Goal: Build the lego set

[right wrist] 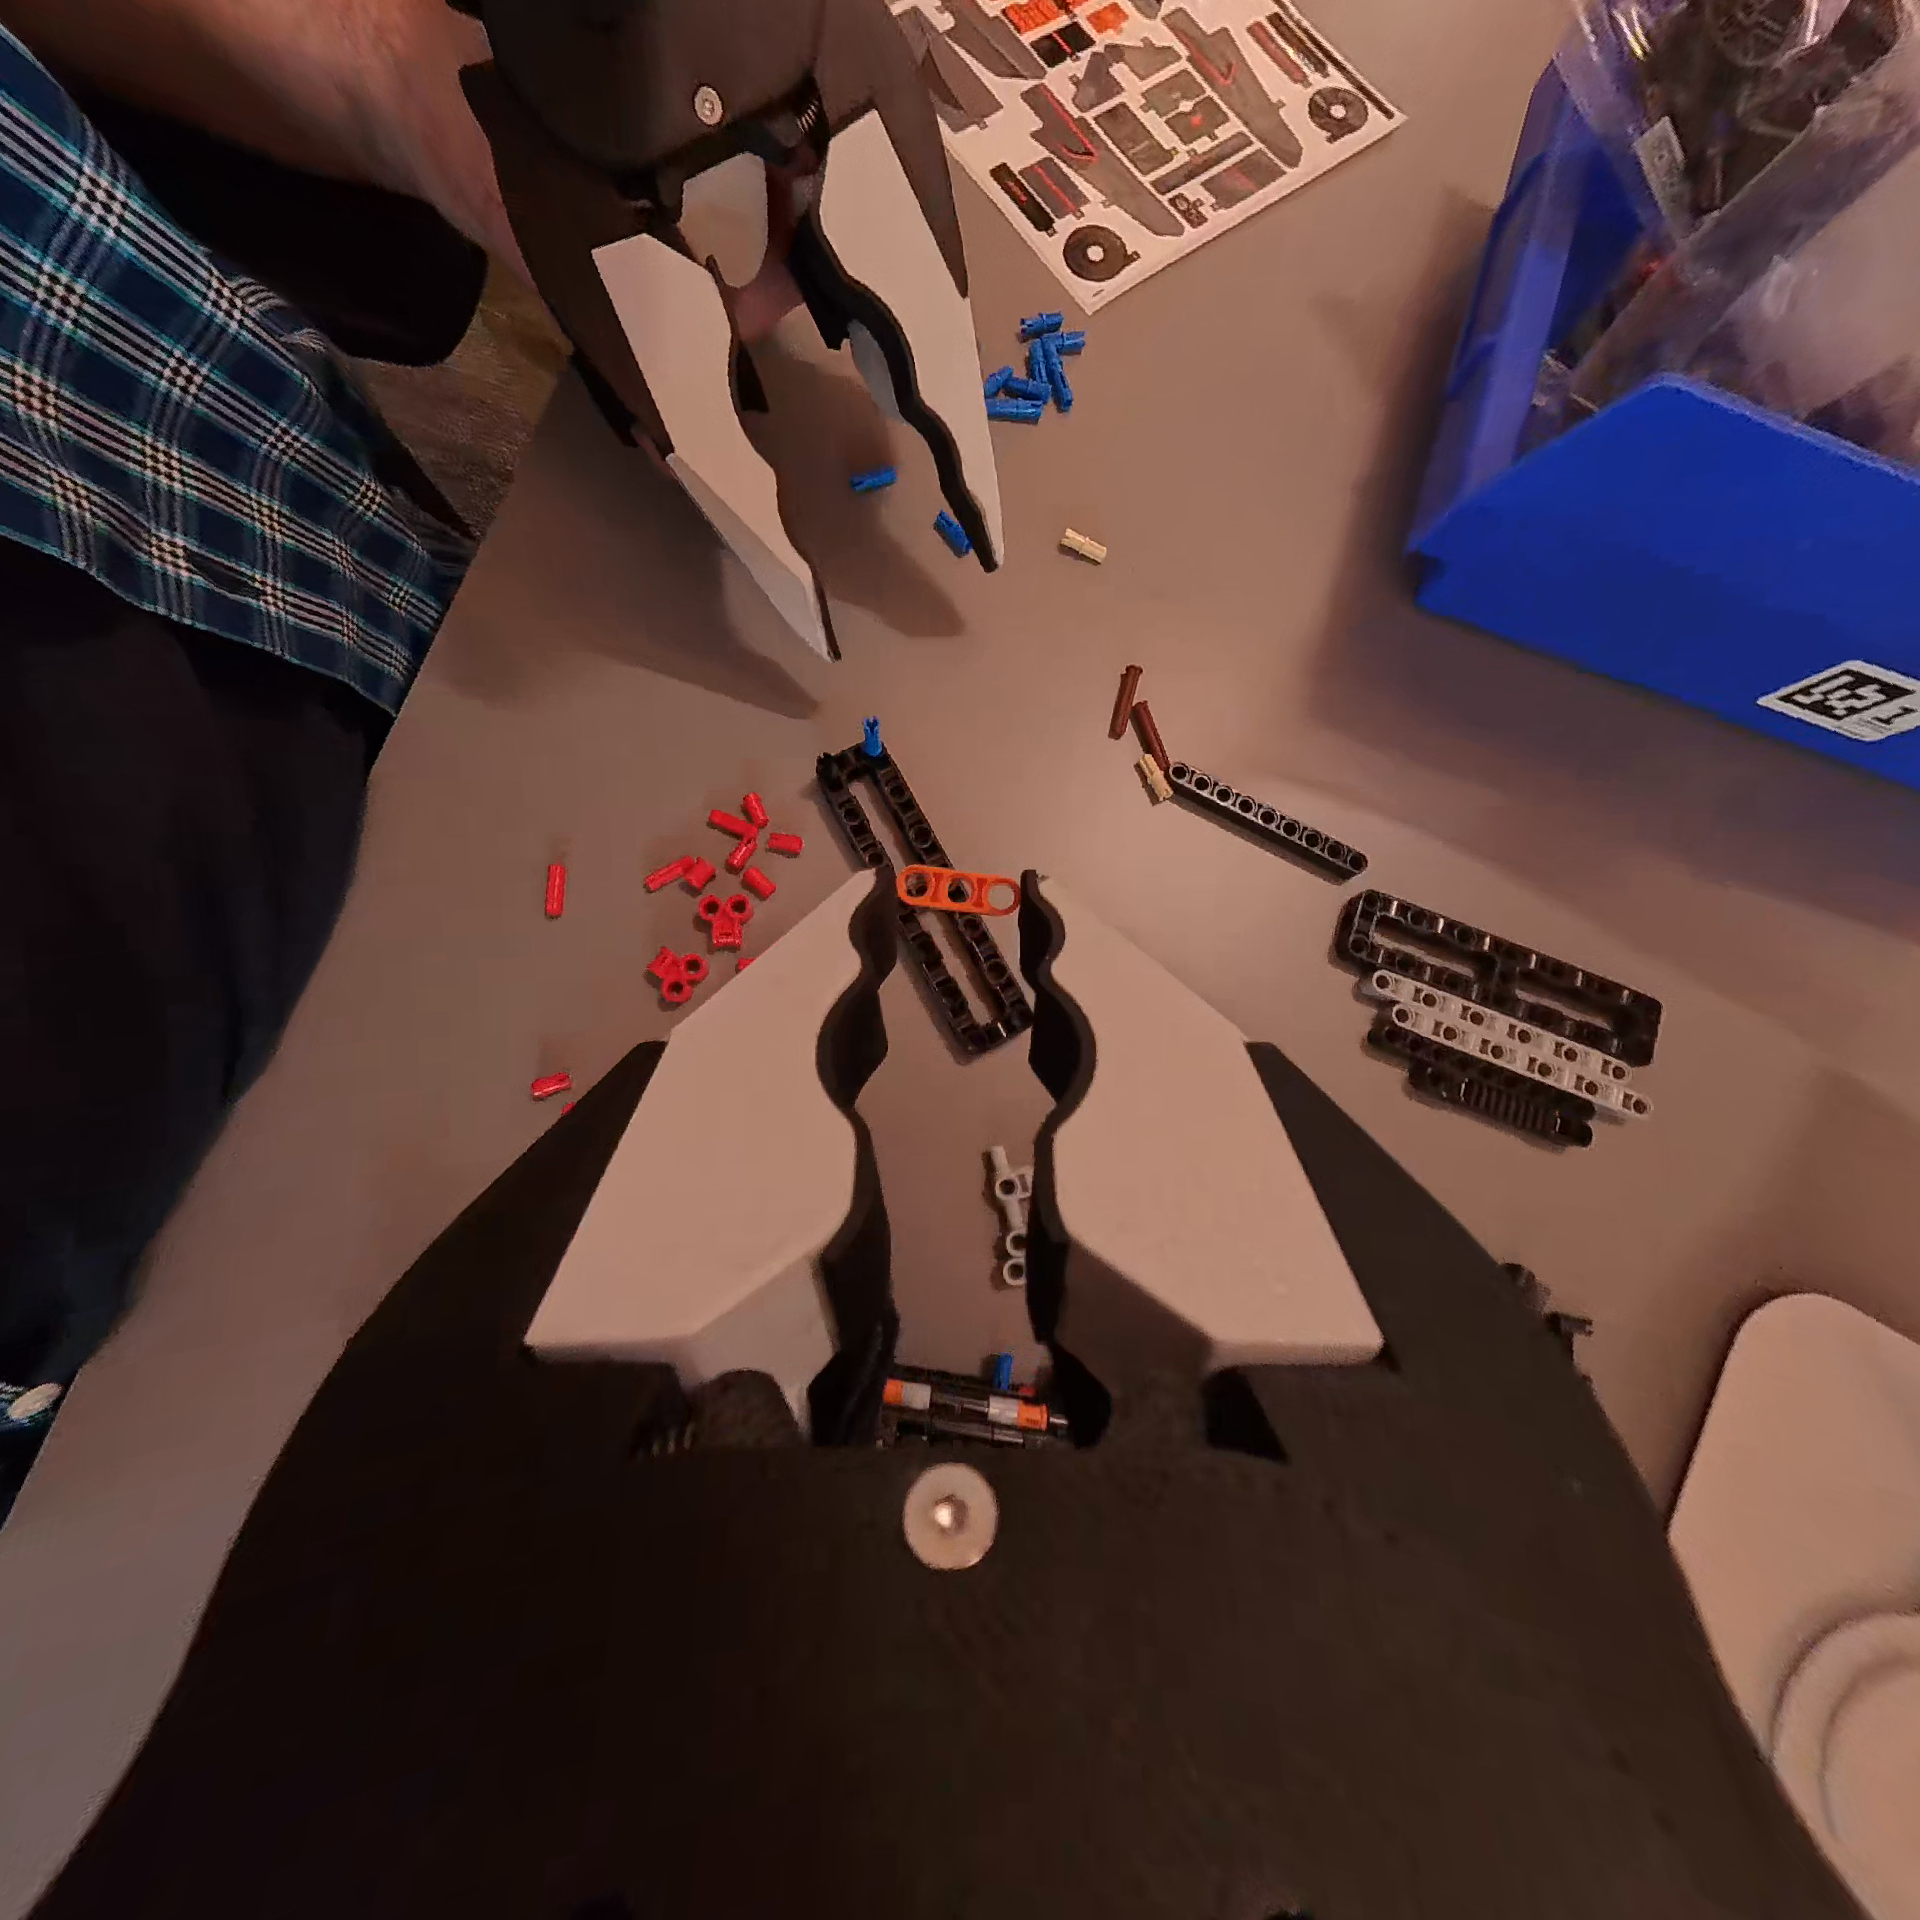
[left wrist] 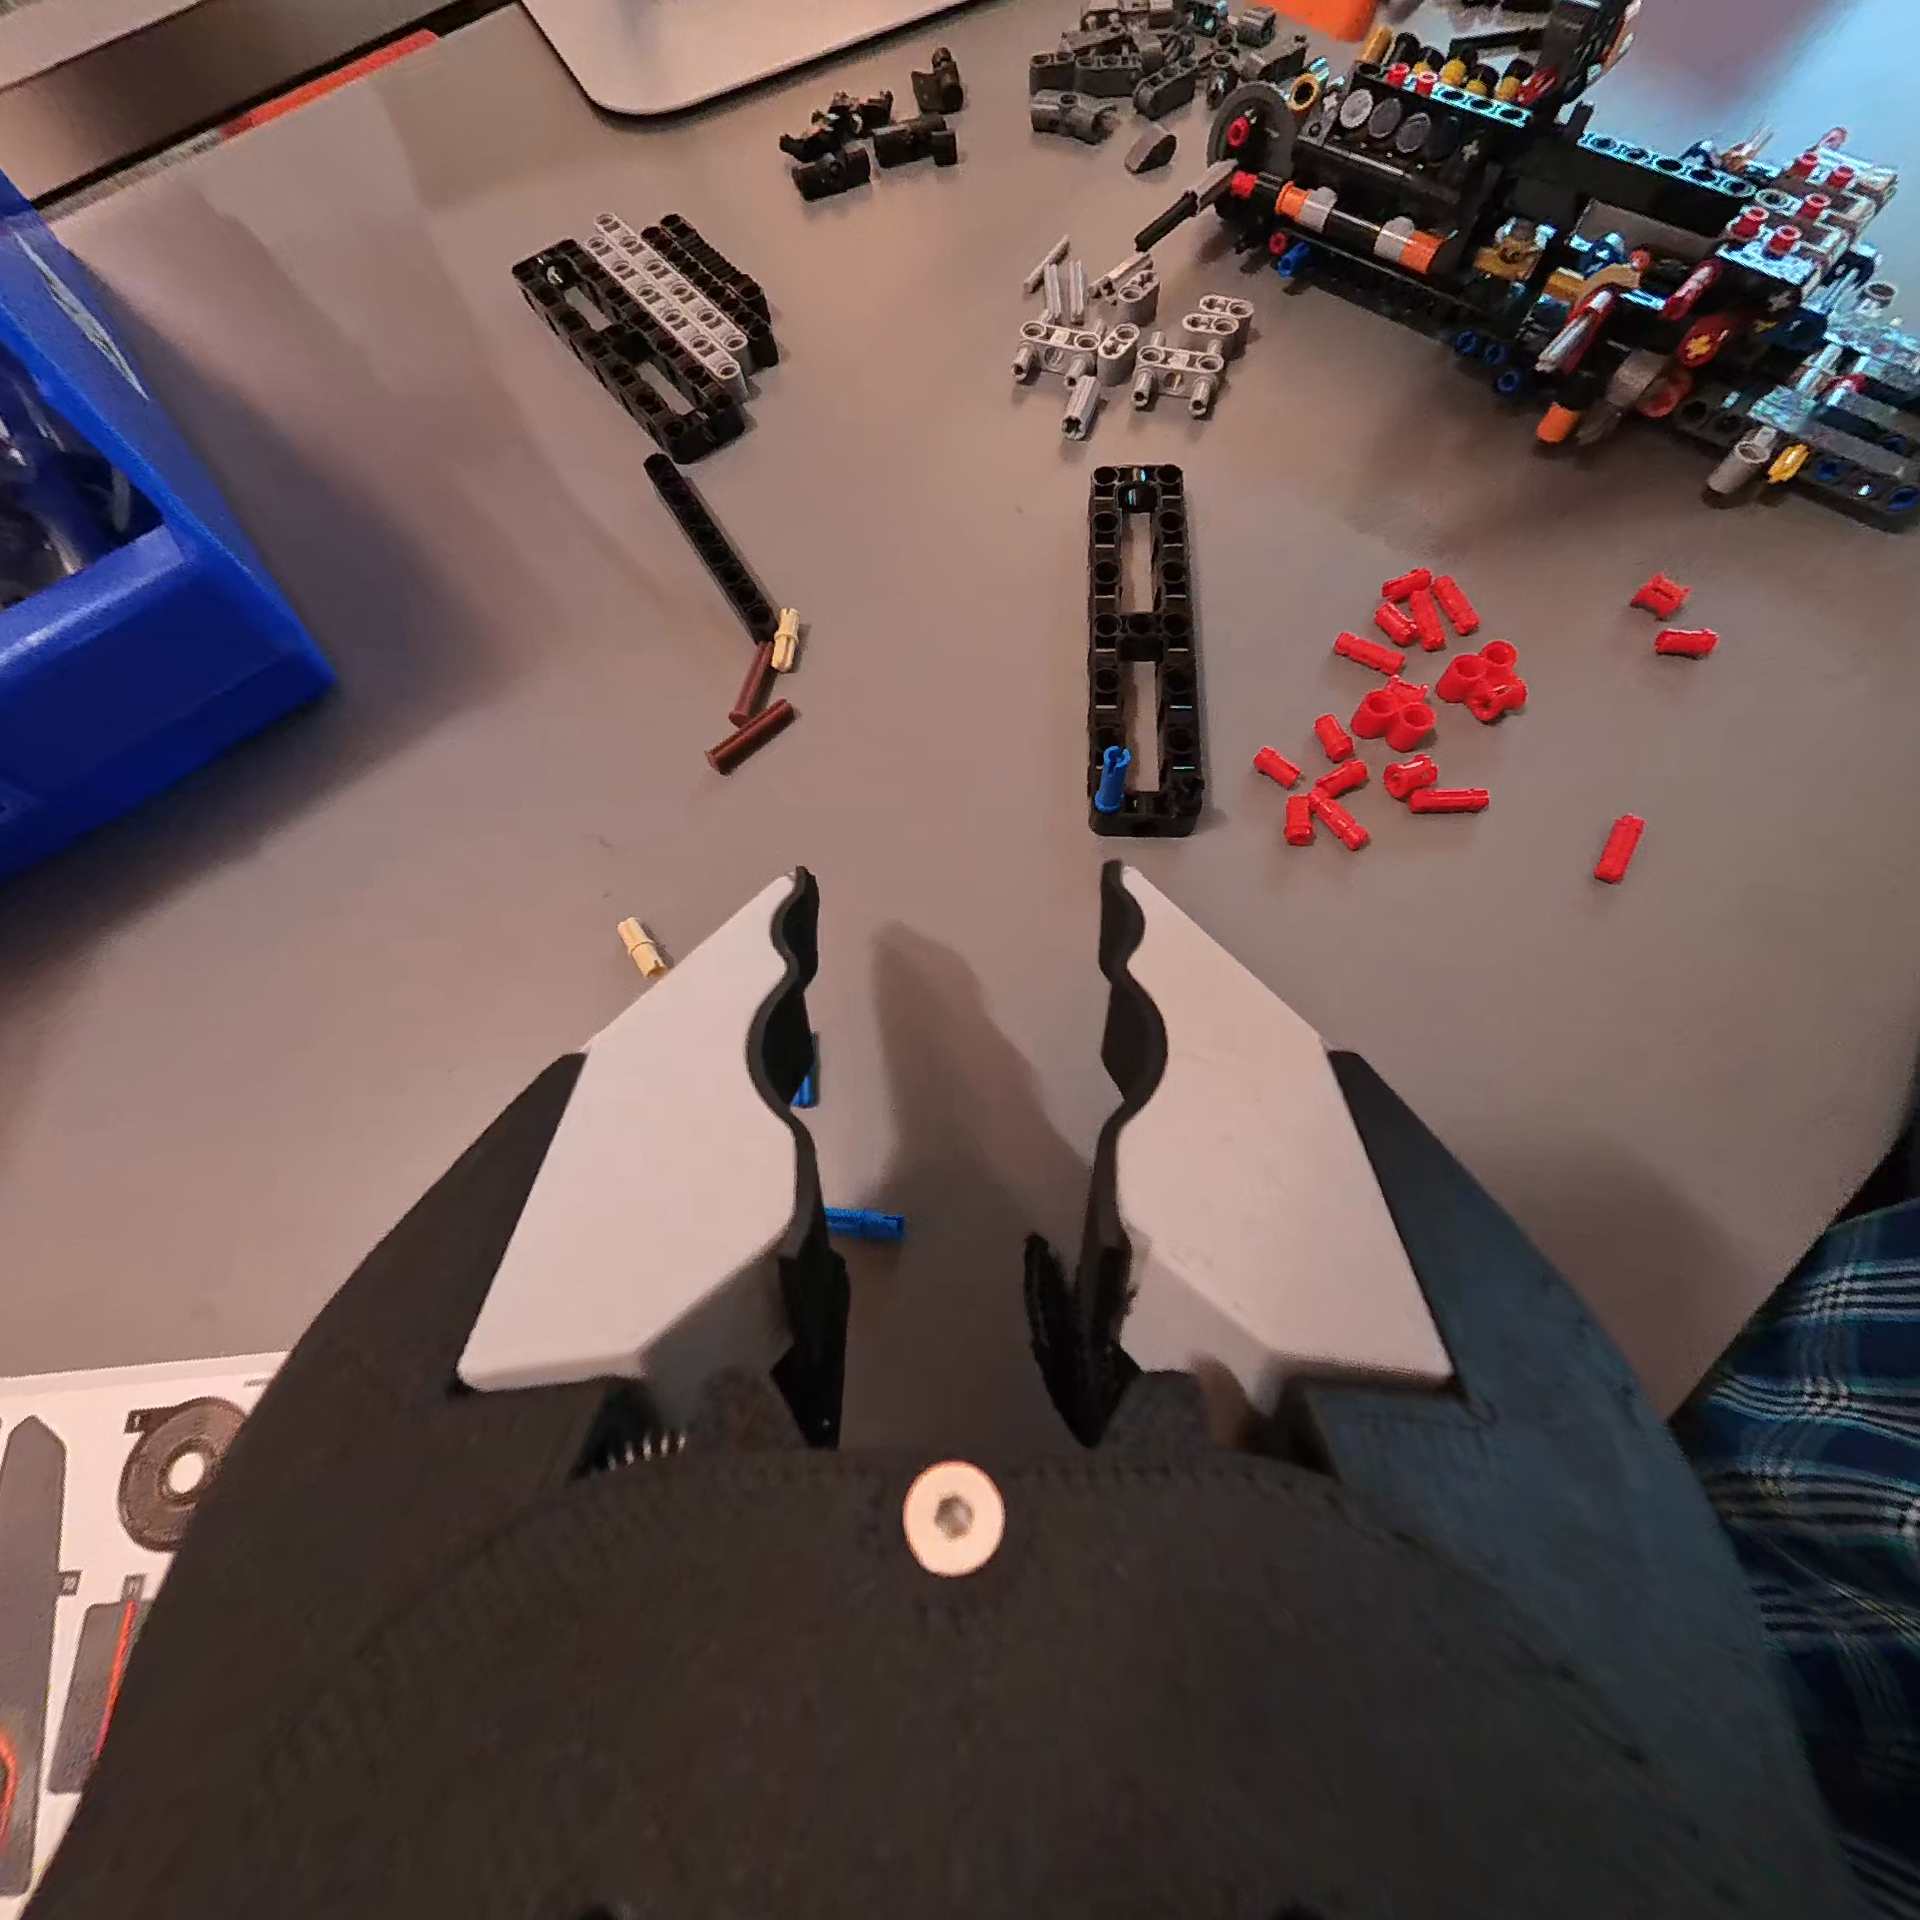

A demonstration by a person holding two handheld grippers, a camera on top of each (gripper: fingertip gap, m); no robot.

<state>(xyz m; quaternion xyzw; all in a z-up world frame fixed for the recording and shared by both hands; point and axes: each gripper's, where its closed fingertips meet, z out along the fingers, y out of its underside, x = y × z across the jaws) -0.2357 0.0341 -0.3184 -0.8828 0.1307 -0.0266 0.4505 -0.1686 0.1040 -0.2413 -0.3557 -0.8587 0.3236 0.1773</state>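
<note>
A long black frame [left wrist: 1138,644] lies flat on the grey table with a blue pin [left wrist: 1112,779] standing in its near end. My left gripper [left wrist: 956,883] is open and empty, just short of that end. In the right wrist view my right gripper [right wrist: 954,883] is shut on a thin orange three-hole beam [right wrist: 956,891], held end to end between the fingertips over the middle of the frame [right wrist: 862,821]. The blue pin [right wrist: 873,732] is at the frame's far end, and the left gripper [right wrist: 909,608] hovers open beyond it. The part-built black model [left wrist: 1558,239] sits far right.
Red pins [left wrist: 1423,707] lie right of the frame. Stacked black and grey beams [left wrist: 649,322], a long black beam [left wrist: 712,545], brown axles [left wrist: 753,707] and grey connectors [left wrist: 1132,343] lie around. Blue pins [right wrist: 1039,374], a sticker sheet [right wrist: 1143,135], a blue bin [right wrist: 1662,520]. About 12 centimetres separates my left fingertips from my right. The left gripper is farther from the part-built black model [left wrist: 1558,239], some 25 centimetres, than the right, some 15 centimetres.
</note>
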